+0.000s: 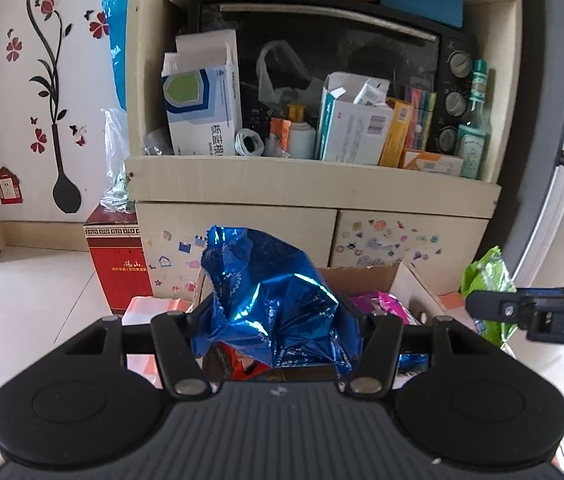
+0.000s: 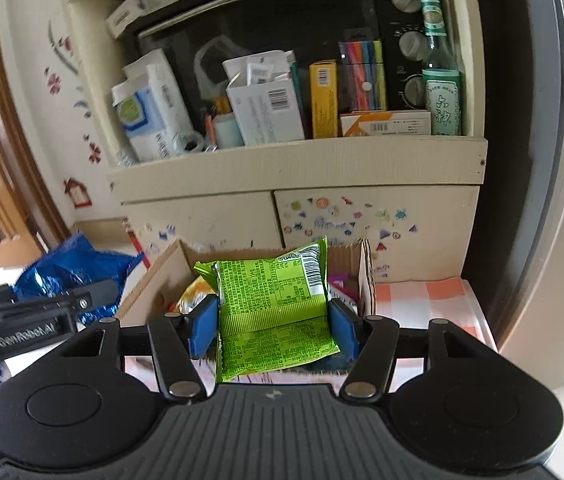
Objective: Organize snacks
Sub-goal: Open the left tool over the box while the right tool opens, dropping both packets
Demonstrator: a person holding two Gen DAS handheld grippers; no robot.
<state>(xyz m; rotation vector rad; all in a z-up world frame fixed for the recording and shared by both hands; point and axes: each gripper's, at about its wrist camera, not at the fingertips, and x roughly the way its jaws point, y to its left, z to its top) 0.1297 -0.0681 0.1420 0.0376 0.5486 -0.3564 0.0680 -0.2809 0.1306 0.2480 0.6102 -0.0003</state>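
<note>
Clamping a crumpled blue foil snack bag [image 1: 274, 304] between its pads, the left hand-held gripper [image 1: 276, 320] holds it above the open cardboard box [image 1: 413, 284]. The right hand-held gripper [image 2: 273, 326] is pressed together on a green snack packet [image 2: 274, 308], blue pads [image 2: 204, 330] against both edges, also over the box. Pink and orange packets lie inside the box. Only the left view shows a red carton [image 1: 118, 268] on the floor; beyond, a cabinet shelf [image 2: 301, 160] carries medicine boxes and a green bottle [image 2: 439, 80].
</note>
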